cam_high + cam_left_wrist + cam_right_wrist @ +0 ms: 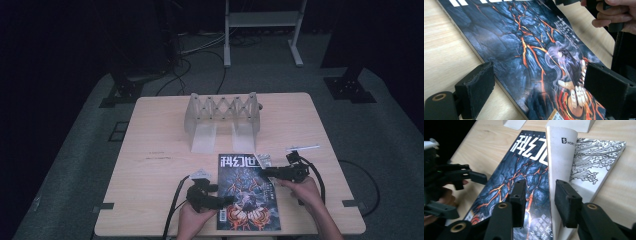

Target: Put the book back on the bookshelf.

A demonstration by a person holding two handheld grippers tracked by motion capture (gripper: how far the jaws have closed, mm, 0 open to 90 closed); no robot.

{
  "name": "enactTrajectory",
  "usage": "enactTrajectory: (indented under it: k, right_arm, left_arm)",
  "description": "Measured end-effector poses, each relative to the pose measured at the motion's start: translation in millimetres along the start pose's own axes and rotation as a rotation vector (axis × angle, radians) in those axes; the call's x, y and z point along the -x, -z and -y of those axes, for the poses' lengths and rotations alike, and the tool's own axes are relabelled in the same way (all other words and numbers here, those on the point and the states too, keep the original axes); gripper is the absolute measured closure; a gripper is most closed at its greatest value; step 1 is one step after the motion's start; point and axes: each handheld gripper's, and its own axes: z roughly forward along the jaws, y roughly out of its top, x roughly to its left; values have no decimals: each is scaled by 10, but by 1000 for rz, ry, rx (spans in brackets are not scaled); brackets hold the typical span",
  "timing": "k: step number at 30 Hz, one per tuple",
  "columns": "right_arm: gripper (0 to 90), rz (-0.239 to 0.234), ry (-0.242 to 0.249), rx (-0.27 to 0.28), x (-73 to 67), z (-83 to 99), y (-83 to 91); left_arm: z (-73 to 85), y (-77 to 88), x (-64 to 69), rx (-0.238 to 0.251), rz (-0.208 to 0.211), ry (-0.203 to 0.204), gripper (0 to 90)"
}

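Under lifted cover [560,152], magazine [524,177] page half-hidden

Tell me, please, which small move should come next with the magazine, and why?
Probably the right claw should close on the lifted cover edge and turn it further open. The glossy magazine with the dark lava-pattern cover lies flat on the light wooden table, its cover already curled up between the right claw's open jaws, showing a line-drawn page. The left claw, open, straddles the spine side, which may steady it.

Magazine [248,192] on table [150,150] near front edge; rack [222,120] behind it, apart.
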Motion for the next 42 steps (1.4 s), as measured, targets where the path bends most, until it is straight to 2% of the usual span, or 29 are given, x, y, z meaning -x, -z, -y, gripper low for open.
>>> enactTrajectory:
  k: [2, 4, 7, 10, 11, 17, 18, 20, 22, 23, 27, 30, 33, 35, 37, 42]
  right_arm:
    - [573, 22, 3, -4, -8, -25, 17]
    - [548, 90, 13, -15, 11, -18, 44]
    - [527, 130, 6, -47, 55, 29, 16]
    - [530, 134, -11, -47, 95, 63, 17]
    - [522, 138, -10, -62, 101, 72, 7]
    - [537, 154, -8, -60, 94, 112, 1]
    - [537, 154, -8, -60, 94, 112, 1]
    - [535, 109, -65, -35, 141, 122, 4]
    - [555, 93, -78, -25, 170, 133, 11]
    - [563, 64, -110, -7, 215, 157, 22]
    - [578, 27, -142, -4, 267, 171, 38]
    - [589, 15, -153, 1, 286, 180, 42]
    - [630, -32, -193, 24, 338, 194, 71]
    - [627, 0, -174, 2, 320, 189, 53]
    - [653, -12, -184, -7, 339, 192, 55]
    - [676, 10, -164, -15, 324, 187, 54]
  left_arm:
    - [-2, -3, 2, 0, -2, 3, 88]
    - [4, -2, 1, 4, -1, 5, 86]
    - [6, -6, 6, 7, 0, 11, 80]
    - [9, -8, 11, 9, -3, 9, 75]
    - [8, -9, 11, 9, -3, 12, 75]
    - [9, -9, 14, 10, -4, 15, 72]
    - [9, -9, 14, 10, -4, 15, 72]
    - [8, -11, 19, 10, -3, 21, 59]
    - [12, -12, 27, 9, -8, 14, 59]
    - [13, -13, 30, 11, -10, 15, 58]
    - [11, -7, 24, 8, -2, 23, 58]
    - [11, -8, 25, 10, -2, 27, 58]
    - [11, -9, 28, 12, -3, 31, 58]
    - [10, -8, 29, 10, -5, 30, 57]
    - [11, -2, 26, 13, -4, 40, 57]
    - [13, -5, 36, 10, -14, 31, 57]
